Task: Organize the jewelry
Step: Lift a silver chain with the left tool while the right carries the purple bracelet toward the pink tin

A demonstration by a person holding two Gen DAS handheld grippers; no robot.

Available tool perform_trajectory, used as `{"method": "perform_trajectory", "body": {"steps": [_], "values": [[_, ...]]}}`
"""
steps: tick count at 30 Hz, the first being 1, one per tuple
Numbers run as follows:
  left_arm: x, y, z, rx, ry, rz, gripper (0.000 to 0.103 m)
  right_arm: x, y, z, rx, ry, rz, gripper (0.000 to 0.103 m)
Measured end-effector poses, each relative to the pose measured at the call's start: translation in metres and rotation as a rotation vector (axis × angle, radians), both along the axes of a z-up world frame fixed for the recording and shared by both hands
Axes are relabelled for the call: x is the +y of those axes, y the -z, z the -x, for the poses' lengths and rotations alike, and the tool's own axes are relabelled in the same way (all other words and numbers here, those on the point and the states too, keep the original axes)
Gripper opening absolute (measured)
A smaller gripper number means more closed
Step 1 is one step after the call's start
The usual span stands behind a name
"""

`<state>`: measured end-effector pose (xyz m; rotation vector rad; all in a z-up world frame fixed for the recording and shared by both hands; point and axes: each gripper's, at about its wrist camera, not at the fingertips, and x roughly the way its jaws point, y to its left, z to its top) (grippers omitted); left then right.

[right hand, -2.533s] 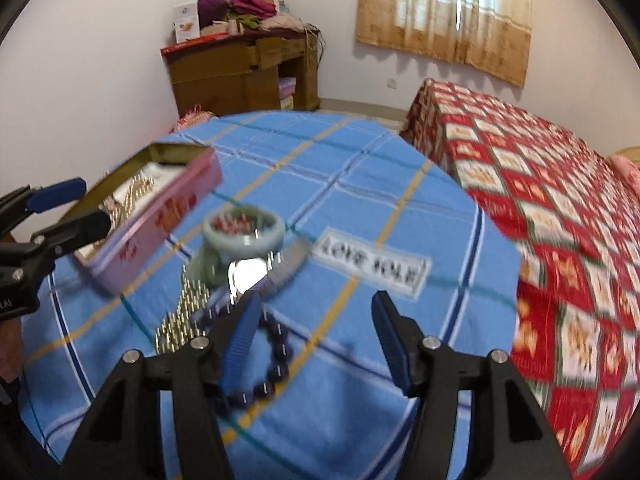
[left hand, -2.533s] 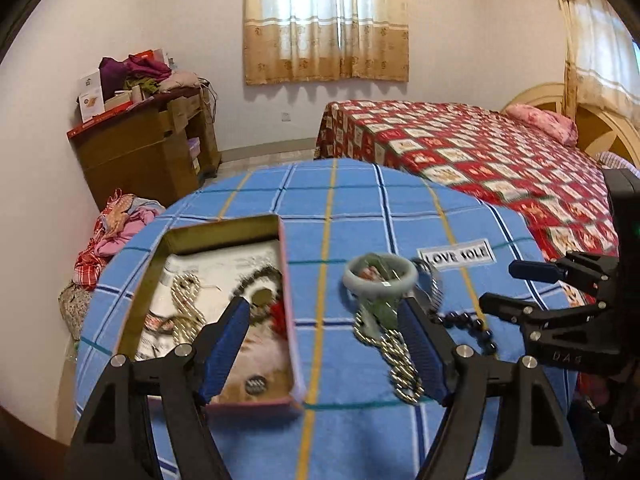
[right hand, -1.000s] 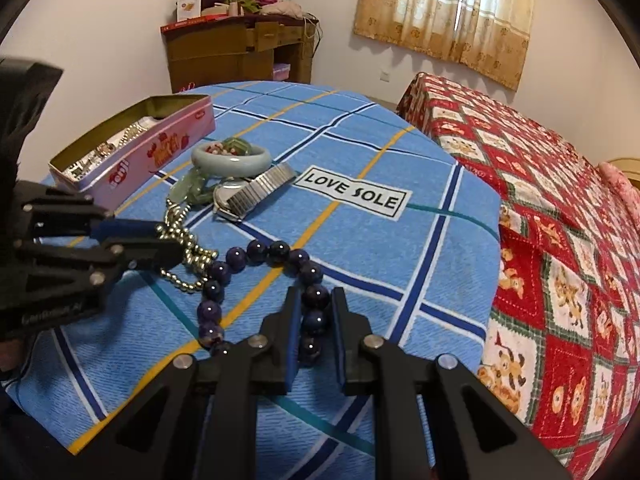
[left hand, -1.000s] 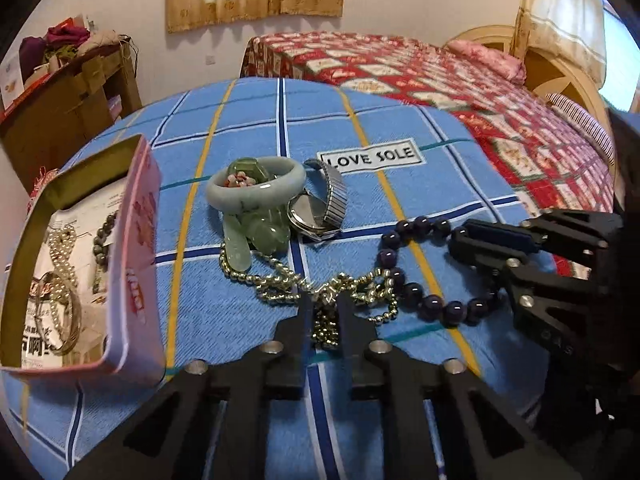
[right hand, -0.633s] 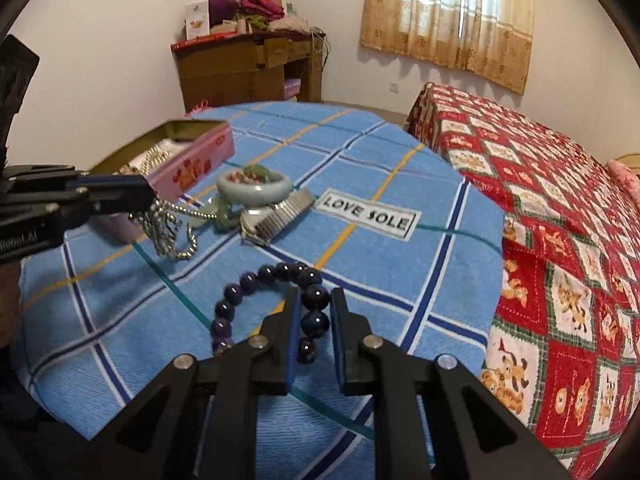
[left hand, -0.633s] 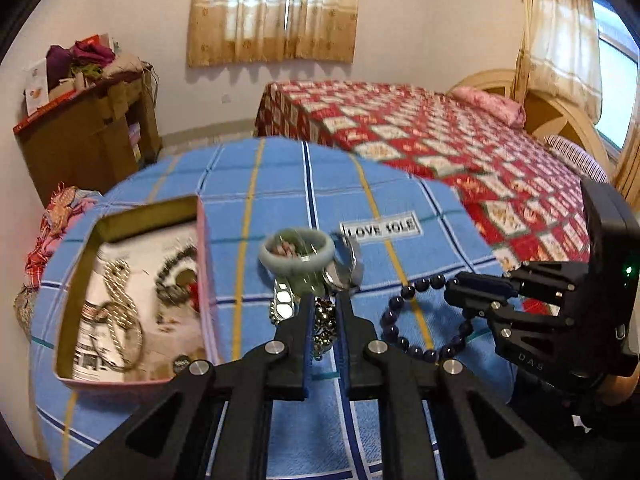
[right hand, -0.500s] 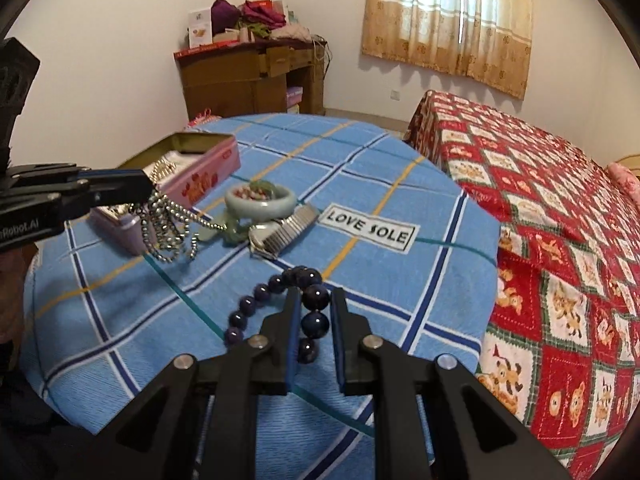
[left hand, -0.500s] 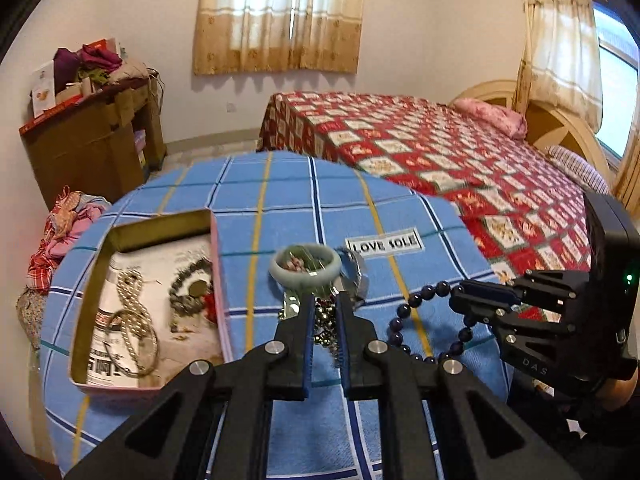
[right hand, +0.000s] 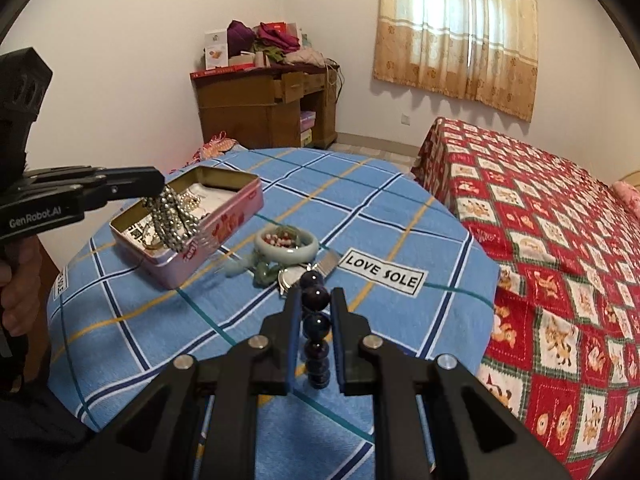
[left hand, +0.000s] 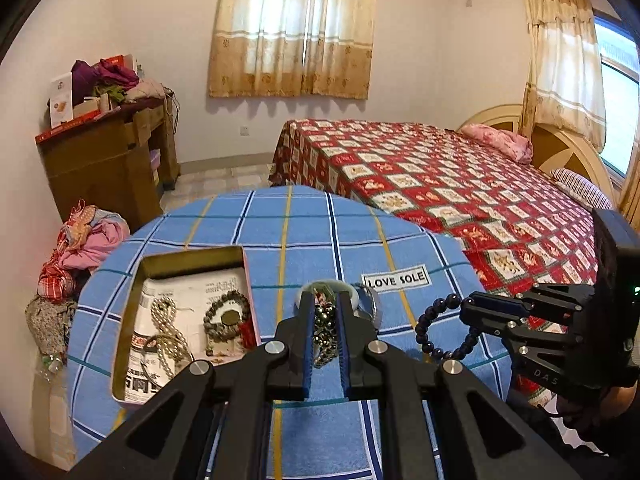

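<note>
My left gripper is shut on a silver bead necklace and holds it in the air; in the right wrist view the necklace hangs over the near corner of the pink tin box. My right gripper is shut on a dark purple bead bracelet, lifted above the table; it shows in the left wrist view too. The tin holds several necklaces and bracelets. A jade bangle, jade pendants and a metal watch lie on the blue checked cloth.
The round table has a "LOVE SOLE" label. A bed with a red quilt stands to the right. A wooden desk piled with clothes stands at the back wall. Clothes lie on the floor.
Both grippers closed on their jewelry and lifted it off the table. The left one has carried the silver necklace up and toward the tin; the right has raised the purple bracelet.
</note>
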<state>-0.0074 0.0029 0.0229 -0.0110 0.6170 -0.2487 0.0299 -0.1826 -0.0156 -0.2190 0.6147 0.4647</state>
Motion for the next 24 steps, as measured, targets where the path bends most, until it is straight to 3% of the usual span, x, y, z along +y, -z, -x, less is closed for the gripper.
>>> {"method": "perform_trajectory", "body": {"steps": [15, 24], "values": [[0.016, -0.026, 0.005, -0.068, -0.035, -0.011, 0.009, 0.016, -0.019, 0.001, -0.035, -0.06, -0.013, 0.016], [0.044, -0.038, 0.0, -0.097, -0.103, -0.024, 0.009, 0.039, -0.031, -0.008, -0.06, -0.12, -0.018, 0.016]]}}
